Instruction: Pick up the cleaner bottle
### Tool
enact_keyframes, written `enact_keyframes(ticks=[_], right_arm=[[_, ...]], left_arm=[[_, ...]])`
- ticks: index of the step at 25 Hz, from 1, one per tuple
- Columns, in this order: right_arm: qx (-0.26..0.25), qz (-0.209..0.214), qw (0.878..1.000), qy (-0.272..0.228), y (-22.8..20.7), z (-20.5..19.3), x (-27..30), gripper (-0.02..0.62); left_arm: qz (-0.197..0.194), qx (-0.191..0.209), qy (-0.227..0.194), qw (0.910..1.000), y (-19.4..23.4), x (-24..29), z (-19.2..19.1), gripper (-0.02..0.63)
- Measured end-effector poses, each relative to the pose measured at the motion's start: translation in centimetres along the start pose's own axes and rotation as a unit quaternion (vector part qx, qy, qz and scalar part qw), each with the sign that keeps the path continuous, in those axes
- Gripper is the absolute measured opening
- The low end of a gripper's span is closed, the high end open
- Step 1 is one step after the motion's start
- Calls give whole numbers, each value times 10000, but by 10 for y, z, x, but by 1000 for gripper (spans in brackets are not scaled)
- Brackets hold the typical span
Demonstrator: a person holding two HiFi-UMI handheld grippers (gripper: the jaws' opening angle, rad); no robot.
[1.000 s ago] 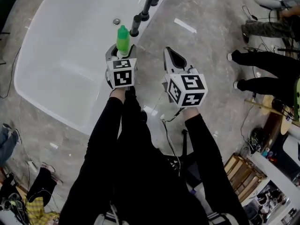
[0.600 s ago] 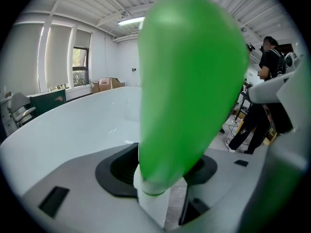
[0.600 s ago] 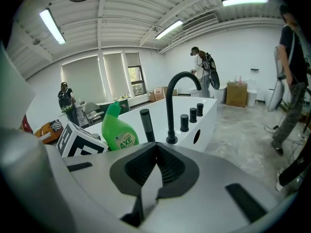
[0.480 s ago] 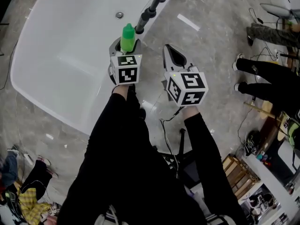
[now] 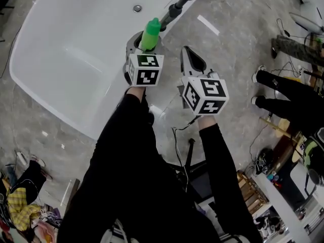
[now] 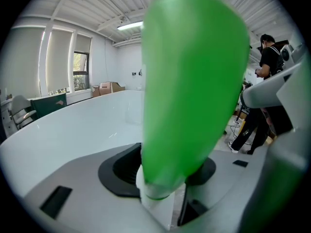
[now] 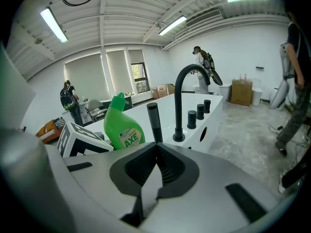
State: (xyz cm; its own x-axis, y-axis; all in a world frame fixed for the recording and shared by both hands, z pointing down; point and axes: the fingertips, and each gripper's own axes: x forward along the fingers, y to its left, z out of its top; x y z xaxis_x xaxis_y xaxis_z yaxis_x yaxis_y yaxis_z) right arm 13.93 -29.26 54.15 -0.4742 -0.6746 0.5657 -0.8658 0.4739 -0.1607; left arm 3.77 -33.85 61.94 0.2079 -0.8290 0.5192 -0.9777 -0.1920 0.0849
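Observation:
The green cleaner bottle (image 5: 150, 34) stands on the rim of the white bathtub (image 5: 76, 44). My left gripper (image 5: 146, 40) reaches around its body. The bottle (image 6: 194, 81) fills the left gripper view, and its base sits tight between the two black pads (image 6: 119, 171). The jaws have just been closing on it and look pressed to its sides. My right gripper (image 5: 187, 52) hangs just to the right over the grey floor, shut and empty. The right gripper view shows the bottle (image 7: 124, 130) with its label past the closed right gripper (image 7: 156, 152).
A black faucet (image 7: 182, 96) and hand shower (image 5: 177, 6) stand on the tub rim just beyond the bottle. A drain (image 5: 137, 8) shows in the tub. People (image 5: 288, 85) stand at the right. A cable (image 5: 177, 135) lies on the floor near my legs.
The head view has tilted, so the tub and both grippers sit higher in the picture. The left gripper stays around the bottle. The right gripper has come slightly nearer to it.

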Motion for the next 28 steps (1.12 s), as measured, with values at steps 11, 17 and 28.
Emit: enact_keyframes(ticks=[11, 17, 28], right_arm=[[-37, -15, 10000, 63, 3, -4, 1, 2], [-38, -44, 10000, 70, 6, 1, 6, 2], [-33, -96, 9999, 92, -3, 0, 12, 2]], left_arm=[[-61, 128, -71, 9999, -1, -2, 3, 206], [-200, 247, -85, 9995, 3, -4, 3, 199], [-386, 436, -272, 9979, -3, -1, 10, 195]])
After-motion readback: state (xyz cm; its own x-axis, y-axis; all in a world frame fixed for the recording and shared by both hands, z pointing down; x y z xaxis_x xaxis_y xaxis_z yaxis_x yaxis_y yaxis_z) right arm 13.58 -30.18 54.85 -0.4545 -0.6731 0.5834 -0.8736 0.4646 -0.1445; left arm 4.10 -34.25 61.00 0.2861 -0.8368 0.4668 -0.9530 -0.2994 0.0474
